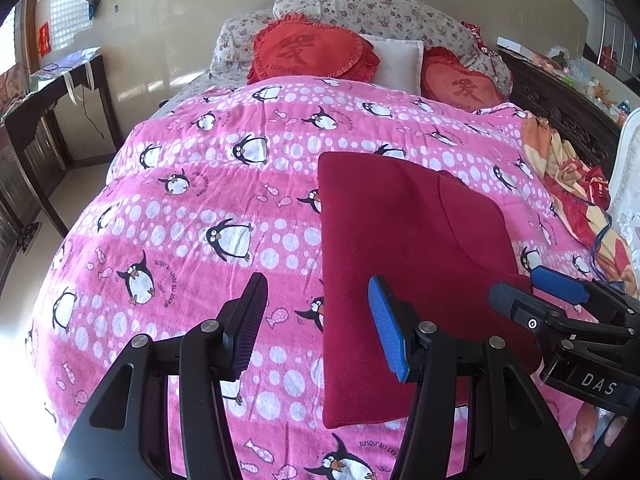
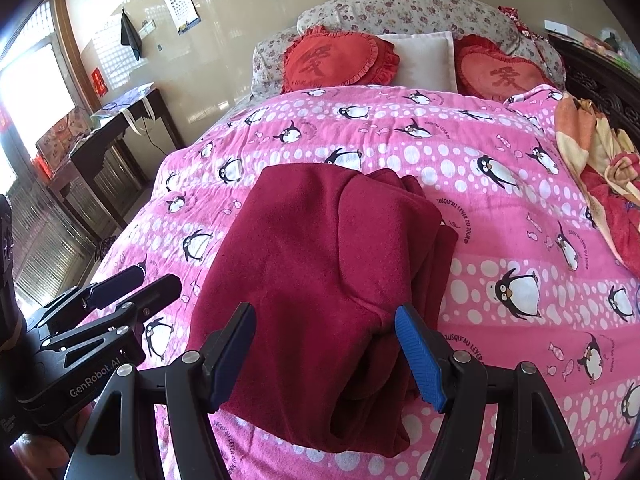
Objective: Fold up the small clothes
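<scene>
left wrist view: dark red fleece garment (image 1: pixel 412 264), soft nap, folded to a flat rectangle, lies on pink penguin-print quilt (image 1: pixel 192 200) of the bed. left gripper (image 1: pixel 318 328) with ribbed black and blue pads stands part open, empty, beside the garment's left edge. right wrist view: right gripper (image 2: pixel 324 354) wide open above the garment's near end, gripping nothing.
</scene>
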